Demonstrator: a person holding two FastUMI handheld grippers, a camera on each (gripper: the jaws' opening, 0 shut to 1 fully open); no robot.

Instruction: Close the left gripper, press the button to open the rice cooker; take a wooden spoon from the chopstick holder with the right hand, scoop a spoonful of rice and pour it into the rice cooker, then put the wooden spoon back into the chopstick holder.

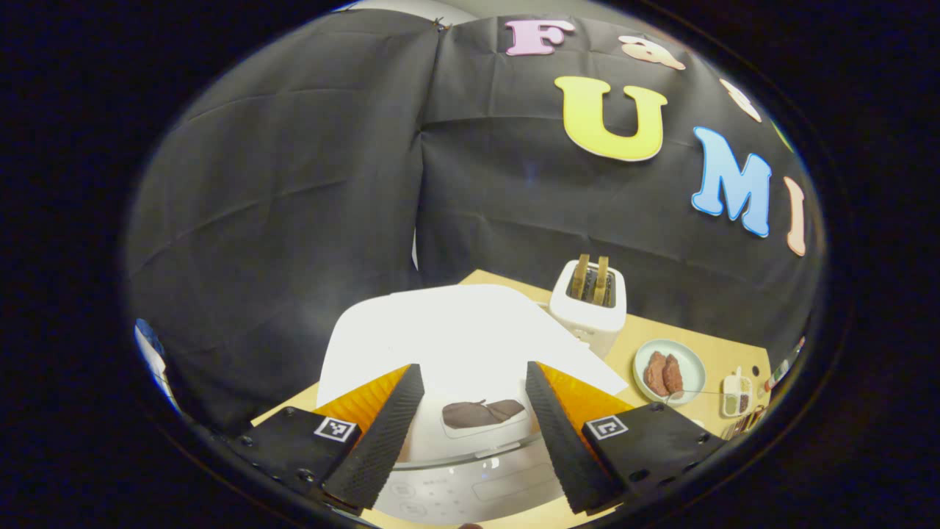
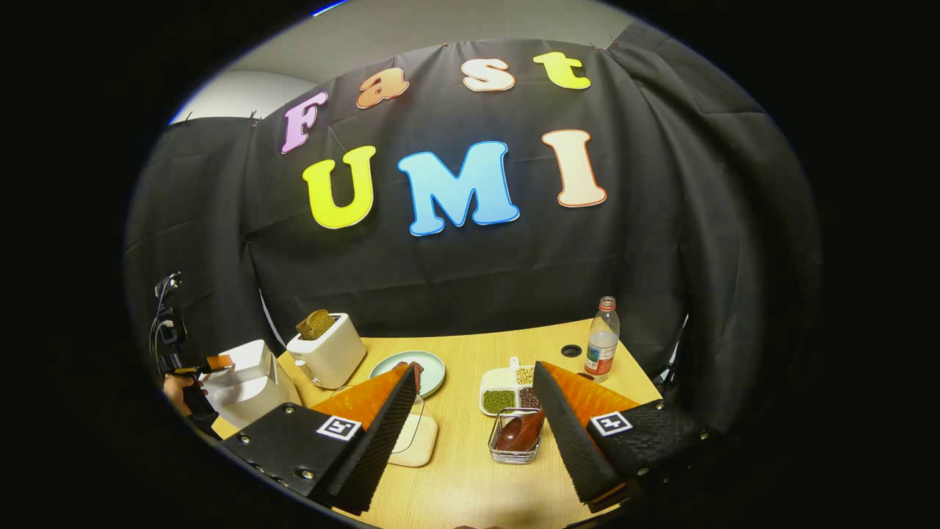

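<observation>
Hovering over the white rice cooker (image 1: 455,345) at the table's (image 2: 470,470) left edge, the left gripper (image 1: 474,433) has its fingers spread wide, its lid down. The right gripper (image 2: 470,441), equally wide and empty, hangs above the wire chopstick holder (image 2: 515,439) with the wooden spoon (image 2: 518,433) near the front edge.

The left gripper view looks down close over the rice cooker (image 1: 455,353). The right gripper view faces across the table (image 2: 470,470) from farther back. Both show the toaster (image 1: 590,312).
</observation>
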